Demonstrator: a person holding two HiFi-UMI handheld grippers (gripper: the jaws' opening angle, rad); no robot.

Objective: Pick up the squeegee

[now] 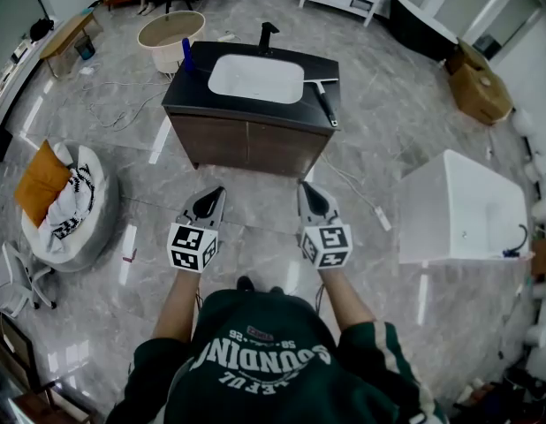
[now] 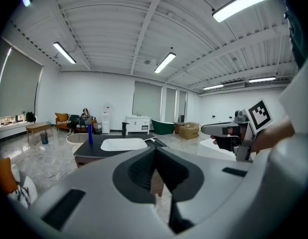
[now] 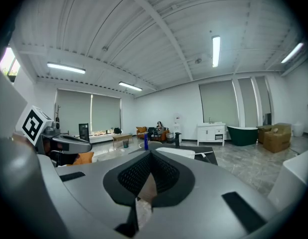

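Squeegee (image 1: 327, 104) lay on desk (image 1: 186, 94) right of sink (image 1: 255, 78), handle pointing back toward person. Right tongs (image 1: 307, 188) nearer, well short of it; left tongs (image 1: 216, 193) farther. Both pressed together, empty.

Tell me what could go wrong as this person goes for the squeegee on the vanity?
The squeegee lies by the right edge of the vanity top, handle near the corner, so a clumsy touch might knock it off. Both the left gripper and right gripper have shut jaws; they must open first.
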